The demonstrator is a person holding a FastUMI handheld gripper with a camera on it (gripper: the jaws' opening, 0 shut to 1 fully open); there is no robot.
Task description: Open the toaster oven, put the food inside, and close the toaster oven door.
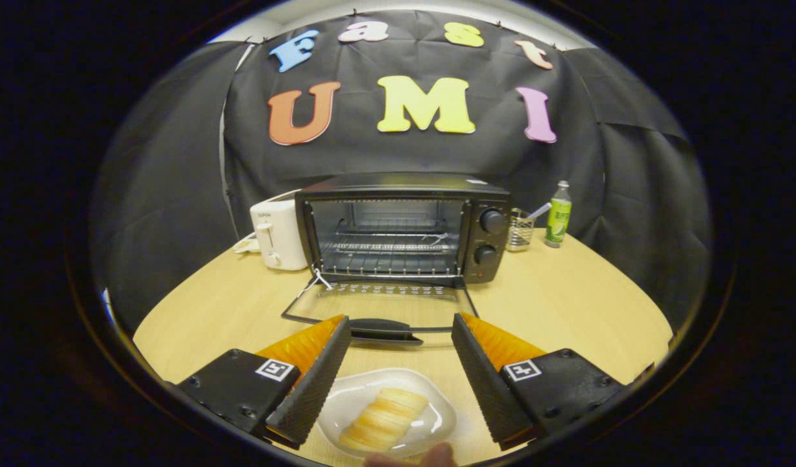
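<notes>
Pale wood table point(566, 311) w/ black oven point(404, 227) straight ahead of the gripper point(401, 347), well beyond the fingertips. Oven door point(381, 310) is dropped flat onto the table toward the tool, its dark handle point(385, 329) sitting just ahead of and between the two tips. Inside: wire rack point(388, 245), bare. Two knobs point(493, 222) stacked on the oven's right panel. Fingers point(316, 383) spread wide, pinching nothing; ribbed black pads face each other, orange backs outward. Between the fingers, nearer the tool than the handle: clear glass dish point(430, 399) w/ the food point(385, 418), a pale yellow ridged pastry lying diagonal on it. Dish touches neither pad. Fingertip of a person point(430, 457) shows at the dish's near rim. Left of oven, touching or nearly so: white toaster point(277, 237). Right of oven: small wire caddy point(519, 230) w/ something pale sticking out, then a green-label bottle point(558, 214) beside it, both apart from the oven.
</notes>
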